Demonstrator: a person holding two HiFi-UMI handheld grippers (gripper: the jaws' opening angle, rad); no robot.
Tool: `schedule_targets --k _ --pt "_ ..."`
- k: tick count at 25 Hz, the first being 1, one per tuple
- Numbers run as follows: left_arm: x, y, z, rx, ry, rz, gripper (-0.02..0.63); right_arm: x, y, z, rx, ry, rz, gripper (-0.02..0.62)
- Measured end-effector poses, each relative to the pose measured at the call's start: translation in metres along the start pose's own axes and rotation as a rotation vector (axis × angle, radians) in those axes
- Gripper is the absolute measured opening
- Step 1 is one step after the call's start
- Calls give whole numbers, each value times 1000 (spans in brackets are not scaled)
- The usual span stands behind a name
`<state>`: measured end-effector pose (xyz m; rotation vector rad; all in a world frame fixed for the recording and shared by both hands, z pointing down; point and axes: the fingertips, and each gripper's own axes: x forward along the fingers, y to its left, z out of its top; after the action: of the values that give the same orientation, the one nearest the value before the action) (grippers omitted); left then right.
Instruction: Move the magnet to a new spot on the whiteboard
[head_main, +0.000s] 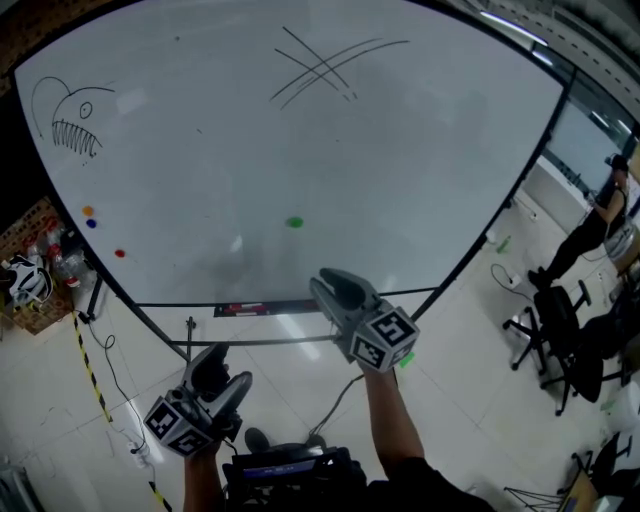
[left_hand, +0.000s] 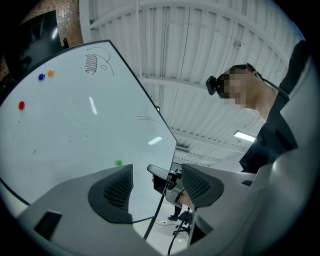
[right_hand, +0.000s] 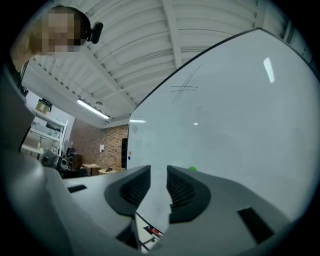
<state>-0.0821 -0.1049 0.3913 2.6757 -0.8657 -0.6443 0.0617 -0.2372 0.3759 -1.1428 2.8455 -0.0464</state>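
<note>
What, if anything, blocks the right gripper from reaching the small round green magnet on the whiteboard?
Probably nothing, so likely yes: the right gripper, jaws apart and empty, points toward the green magnet across bare whiteboard.

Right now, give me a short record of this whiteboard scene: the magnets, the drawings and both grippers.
whiteboard: on a stand, mostly blank
green magnet: on the board, low centre, alone
side magnets: orange magnet, blue magnet, red magnet, near the left edge
drawings: toothy fish upper left; crossed lines top centre
left gripper: open, empty, below the board
right gripper: open, empty, short of the green magnet
</note>
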Motion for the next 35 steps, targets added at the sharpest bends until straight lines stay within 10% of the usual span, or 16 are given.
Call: schedule_targets --k 17,35 --pt "8 -65 -40 11 62 54 295 -82 46 -4 107 -51 189 100" --pt "-63 -95 -10 4 17 -58 295 -108 144 5 142 -60 115 92"
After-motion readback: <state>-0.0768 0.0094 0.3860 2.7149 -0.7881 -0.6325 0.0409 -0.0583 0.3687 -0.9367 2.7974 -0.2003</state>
